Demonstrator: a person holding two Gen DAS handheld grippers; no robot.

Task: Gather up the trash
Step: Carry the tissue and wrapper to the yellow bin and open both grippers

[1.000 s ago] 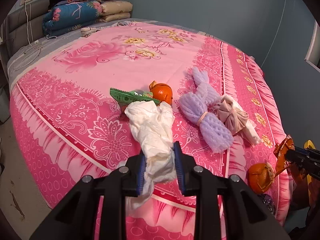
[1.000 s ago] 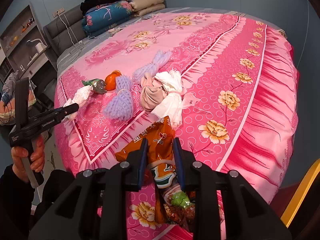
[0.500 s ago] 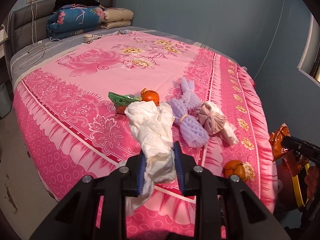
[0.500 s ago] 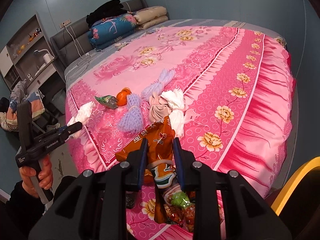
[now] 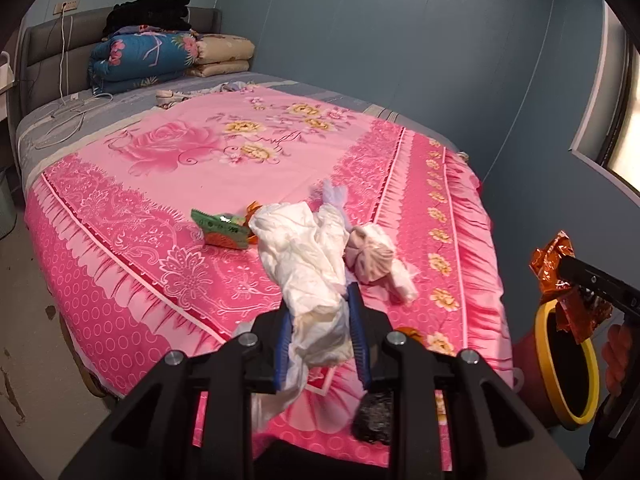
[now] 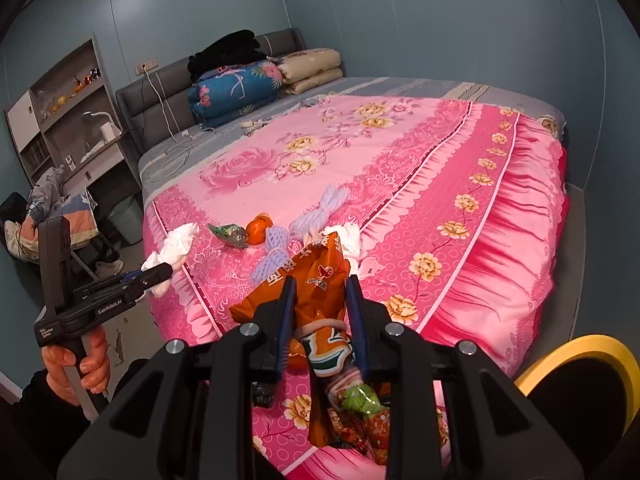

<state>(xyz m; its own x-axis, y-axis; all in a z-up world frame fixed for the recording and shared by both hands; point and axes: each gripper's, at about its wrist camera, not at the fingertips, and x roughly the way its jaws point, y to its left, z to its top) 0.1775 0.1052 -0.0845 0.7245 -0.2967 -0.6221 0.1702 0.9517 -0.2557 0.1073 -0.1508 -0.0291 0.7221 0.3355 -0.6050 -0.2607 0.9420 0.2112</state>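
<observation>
On the bed (image 6: 460, 208), the orange (image 6: 259, 231) lies between the wrapper (image 6: 229, 234) and the foam net (image 6: 280, 246).

Blue-grey walls (image 6: 440, 20) are enclosing the room. A bed (image 5: 160, 184) under a pink flowered spread is filling the middle, its grey padded headboard (image 6: 160, 80) backing folded quilts (image 6: 236, 88) stacked at the head edge. Shelving (image 6: 68, 120) is standing beside the headboard. Daylight is coming through a window (image 5: 628, 120). The floor (image 5: 28, 340) is showing bare and scuffed.

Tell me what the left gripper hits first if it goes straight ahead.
Probably the beige cloth bundle on the bed, just beyond the white tissue the left gripper holds; depth is unclear.
</observation>
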